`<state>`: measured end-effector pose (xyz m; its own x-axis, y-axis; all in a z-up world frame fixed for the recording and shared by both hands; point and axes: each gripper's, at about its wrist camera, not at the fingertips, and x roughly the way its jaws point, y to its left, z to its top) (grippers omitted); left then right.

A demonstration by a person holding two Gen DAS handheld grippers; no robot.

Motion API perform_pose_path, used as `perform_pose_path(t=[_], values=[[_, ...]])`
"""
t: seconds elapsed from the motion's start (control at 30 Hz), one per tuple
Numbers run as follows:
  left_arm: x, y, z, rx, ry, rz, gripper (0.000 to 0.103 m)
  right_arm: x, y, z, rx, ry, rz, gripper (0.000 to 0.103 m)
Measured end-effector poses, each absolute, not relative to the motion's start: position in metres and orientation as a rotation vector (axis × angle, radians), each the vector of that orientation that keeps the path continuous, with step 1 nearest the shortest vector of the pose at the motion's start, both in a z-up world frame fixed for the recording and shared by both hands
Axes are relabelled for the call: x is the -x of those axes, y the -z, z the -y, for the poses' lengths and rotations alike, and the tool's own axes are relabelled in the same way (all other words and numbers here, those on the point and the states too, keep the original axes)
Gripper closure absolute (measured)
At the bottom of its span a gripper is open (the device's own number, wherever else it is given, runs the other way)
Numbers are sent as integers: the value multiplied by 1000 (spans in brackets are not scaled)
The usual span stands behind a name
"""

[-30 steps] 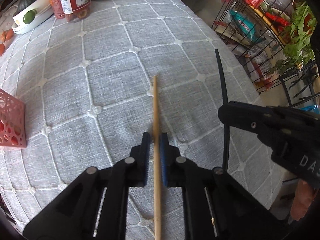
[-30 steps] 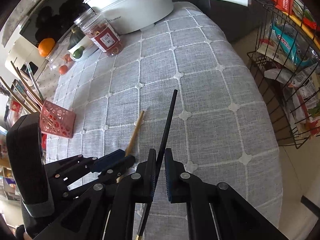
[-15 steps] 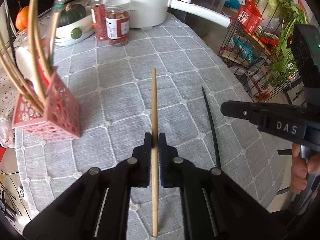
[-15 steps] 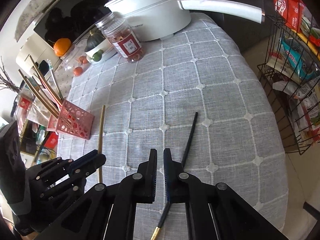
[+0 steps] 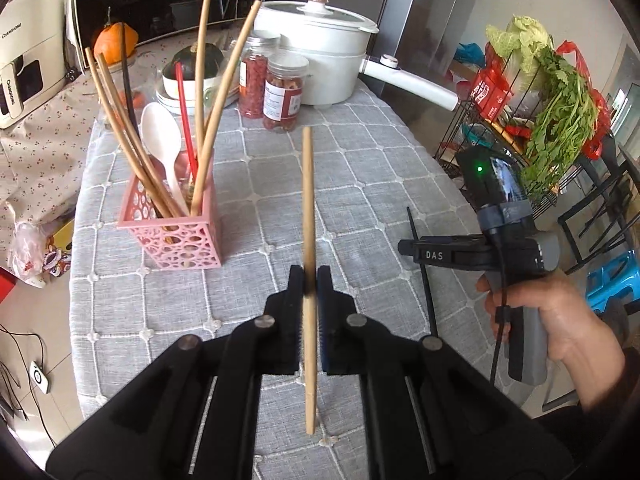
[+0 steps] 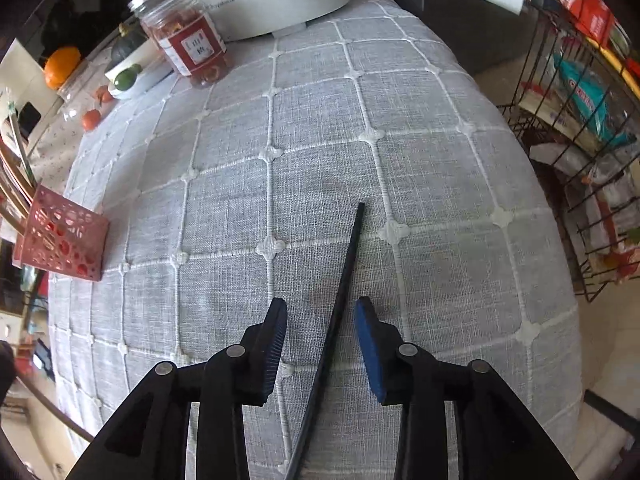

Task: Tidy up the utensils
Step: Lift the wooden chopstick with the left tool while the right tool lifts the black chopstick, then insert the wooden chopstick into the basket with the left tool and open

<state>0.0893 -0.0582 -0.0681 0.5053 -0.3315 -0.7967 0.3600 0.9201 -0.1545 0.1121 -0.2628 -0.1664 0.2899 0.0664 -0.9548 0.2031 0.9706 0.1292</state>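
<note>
My left gripper (image 5: 309,276) is shut on a wooden chopstick (image 5: 308,208) and holds it above the grey tablecloth, to the right of the pink holder (image 5: 176,236). The holder has several wooden chopsticks, a white spoon (image 5: 162,140) and a red stick in it. My right gripper (image 6: 322,314) is open, its jaws on either side of a black chopstick (image 6: 344,280) that lies on the cloth. The black chopstick also shows in the left wrist view (image 5: 420,264), under the right gripper (image 5: 404,247). The pink holder shows at the left edge of the right wrist view (image 6: 64,236).
A white pot (image 5: 320,52) with a long handle and two jars (image 5: 286,96) stand at the back of the table. A wire rack (image 6: 580,120) with packets and greens stands off the table's right edge. A squash on dishes (image 5: 192,64) sits at the back left.
My left gripper has lifted the wooden chopstick off the cloth and tilted up, so the holder came into view. My right gripper has opened and dropped down around the black chopstick.
</note>
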Motion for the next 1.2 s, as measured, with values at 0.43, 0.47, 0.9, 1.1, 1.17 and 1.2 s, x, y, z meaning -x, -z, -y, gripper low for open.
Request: perform_pose_path(t=[0.43,0.47,0.9,1.1,1.17,1.2], values=[[-73,35,26,-4,395,-831,96,-91,100,245,-211,27,-1047,97],[-72,32,24,-2,390,-819,96,-86,90,242,-208,13,-1018,97],[-62,-12,-19,115,292,-585,96,-37,8,204,-123,-120,-765,97],[-66,-28,-35,163,209,-458,96,-31,-23,189,-137,-153,-654,97],[-70,-28,-41,179,177,-427,96,-32,-30,184,-142,-164,-633,97],[-73,-28,-43,189,160,-415,96,-33,-33,181,-145,-171,-625,97]])
